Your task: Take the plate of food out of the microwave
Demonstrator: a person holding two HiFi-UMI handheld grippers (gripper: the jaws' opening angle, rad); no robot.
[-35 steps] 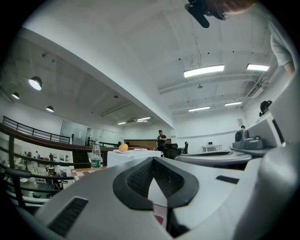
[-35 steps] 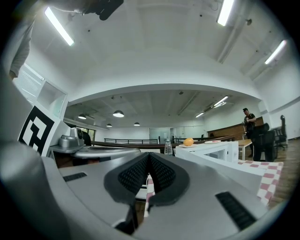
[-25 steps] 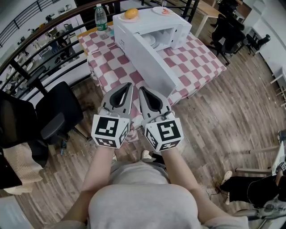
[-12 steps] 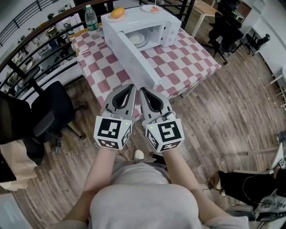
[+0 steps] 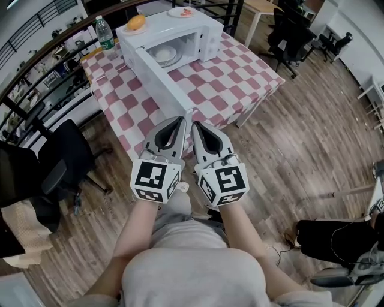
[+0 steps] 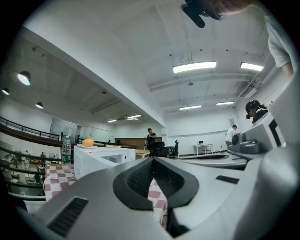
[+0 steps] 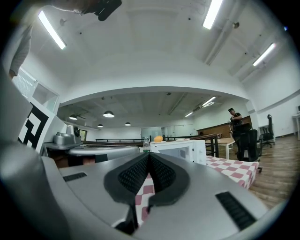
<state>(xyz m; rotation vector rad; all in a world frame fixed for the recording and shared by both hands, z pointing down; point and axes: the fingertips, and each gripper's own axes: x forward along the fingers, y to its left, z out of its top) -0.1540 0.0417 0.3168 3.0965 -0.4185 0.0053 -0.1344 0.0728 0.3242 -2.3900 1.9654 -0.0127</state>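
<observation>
Both grippers are pinched closed with nothing in them. The left gripper [image 5: 181, 119] and right gripper [image 5: 195, 125] sit side by side in front of me, pointing level at the table, and each gripper view shows the pads meeting at the tip. Makes sense to me, since there's nothing within reach to grab.

The plate [image 5: 165, 55] I'm after is sitting inside the microwave [image 5: 207, 33], on the cavity floor. From the head view it's just a pale dish, and I can't make out what food is on it. The microwave door [image 5: 161, 78] is swung wide open toward my side, so the opening is clear. I'd guess the door part is handled and the reach-in is what's left.

Heads up, there are decoys on top of the microwave: an orange [image 5: 136, 23] on a small plate and a second plate [image 5: 182, 11] with something reddish on it. A water bottle [image 5: 104, 33] stands just beside the microwave on the checkered tabletop [image 5: 240, 78].

My gripper tips are only around the near edge of the tabletop, well apart from the plate. I figure I'll need to open one up before going in.
</observation>
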